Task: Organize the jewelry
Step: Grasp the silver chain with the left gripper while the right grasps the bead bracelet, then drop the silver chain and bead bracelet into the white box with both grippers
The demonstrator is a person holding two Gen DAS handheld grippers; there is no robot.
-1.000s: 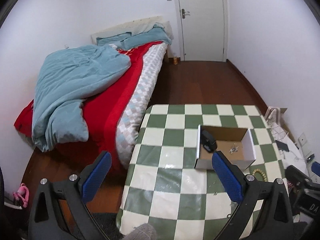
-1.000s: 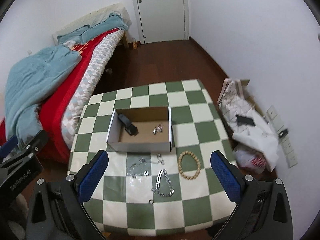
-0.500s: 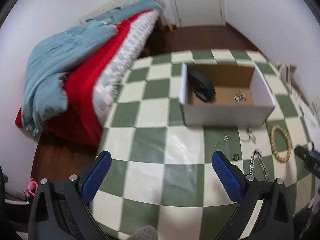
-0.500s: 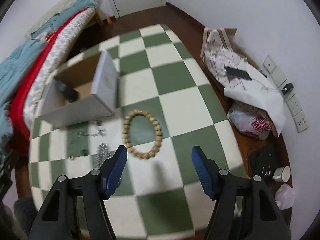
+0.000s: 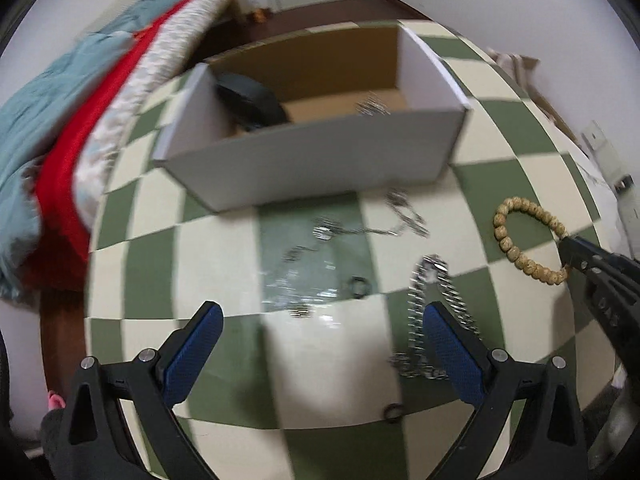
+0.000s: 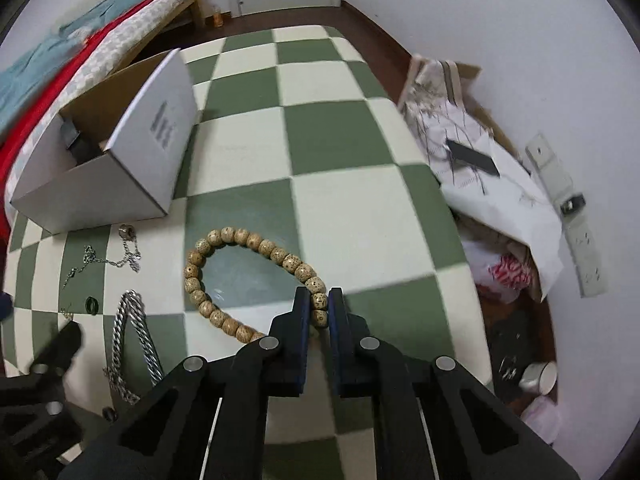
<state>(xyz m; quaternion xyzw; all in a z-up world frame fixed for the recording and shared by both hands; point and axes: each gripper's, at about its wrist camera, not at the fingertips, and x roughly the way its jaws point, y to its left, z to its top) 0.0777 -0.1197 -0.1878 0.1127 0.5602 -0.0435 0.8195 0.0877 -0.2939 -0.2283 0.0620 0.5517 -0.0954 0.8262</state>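
Note:
A wooden bead bracelet (image 6: 224, 276) lies on the green-and-cream checked table (image 6: 328, 128); it also shows in the left wrist view (image 5: 516, 220). My right gripper (image 6: 319, 304) is shut on the bracelet's near beads, still on the table. A thick silver chain (image 6: 134, 332), a thin necklace (image 6: 108, 258) and a dark ring (image 6: 92, 305) lie left of the bracelet. My left gripper (image 5: 320, 340) is open and empty, low over the table near the silver chain (image 5: 434, 276) and ring (image 5: 359, 286). The open white cardboard box (image 5: 312, 160) holds a dark object (image 5: 250, 102) and small silver pieces (image 5: 372, 106).
A bed with red and blue bedding (image 5: 60, 120) stands left of the table. Bags, paper and a power strip (image 6: 576, 232) lie on the floor on the right. A second small ring (image 5: 393, 412) lies near the table's front edge.
Both grippers have come down and forward over the table. My right gripper has closed from open onto the bead bracelet. My left gripper stays open.

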